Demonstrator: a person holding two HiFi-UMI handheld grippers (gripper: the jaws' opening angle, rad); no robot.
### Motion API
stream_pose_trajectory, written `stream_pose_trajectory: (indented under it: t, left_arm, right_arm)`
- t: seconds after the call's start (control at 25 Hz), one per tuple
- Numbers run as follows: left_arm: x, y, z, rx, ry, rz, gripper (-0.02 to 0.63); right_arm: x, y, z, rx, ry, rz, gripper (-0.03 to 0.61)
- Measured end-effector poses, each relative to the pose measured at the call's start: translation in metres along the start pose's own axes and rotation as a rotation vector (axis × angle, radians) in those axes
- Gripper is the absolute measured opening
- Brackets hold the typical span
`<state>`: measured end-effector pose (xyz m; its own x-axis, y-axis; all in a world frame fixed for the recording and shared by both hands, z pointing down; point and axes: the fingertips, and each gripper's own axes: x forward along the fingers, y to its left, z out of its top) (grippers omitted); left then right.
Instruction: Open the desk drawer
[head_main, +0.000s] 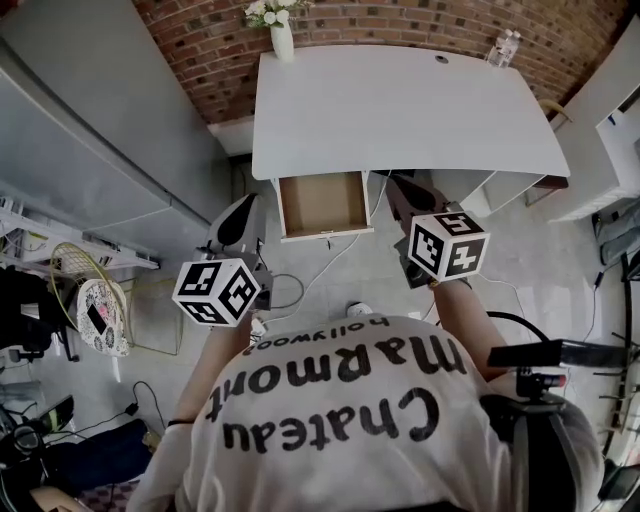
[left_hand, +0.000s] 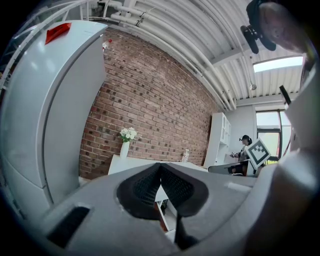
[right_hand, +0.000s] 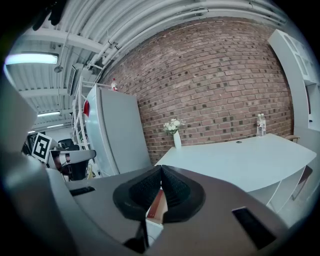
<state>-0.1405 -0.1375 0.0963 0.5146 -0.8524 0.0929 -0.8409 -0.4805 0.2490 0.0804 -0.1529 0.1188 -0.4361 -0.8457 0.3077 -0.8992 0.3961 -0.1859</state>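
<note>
Both the left gripper (head_main: 240, 212) and the right gripper (head_main: 402, 192) hung just short of the brown-lined white drawer (head_main: 322, 203) in the head view. It stood pulled out of the white desk (head_main: 400, 110), ahead of and between their jaws. The left gripper view, then the right gripper view, showed jaws pressed together on nothing, with the drawer beyond the tips. It would likely slide light and rigid, best held at the front-edge pull (head_main: 326, 238).

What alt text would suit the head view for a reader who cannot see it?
The drawer under the white desk stands pulled open, its inside bare. The person holds the left hand-held gripper and right hand-held gripper to either side of it.
</note>
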Motion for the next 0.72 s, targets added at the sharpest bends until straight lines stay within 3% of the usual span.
stream_pose_trajectory:
  t: [0.72]
  left_arm:
    - [-0.017, -0.011, -0.003, -0.010, -0.010, -0.006, 0.014]
  right_arm:
    - [-0.026, 0.004, -0.005, -0.017, -0.025, -0.012, 0.014]
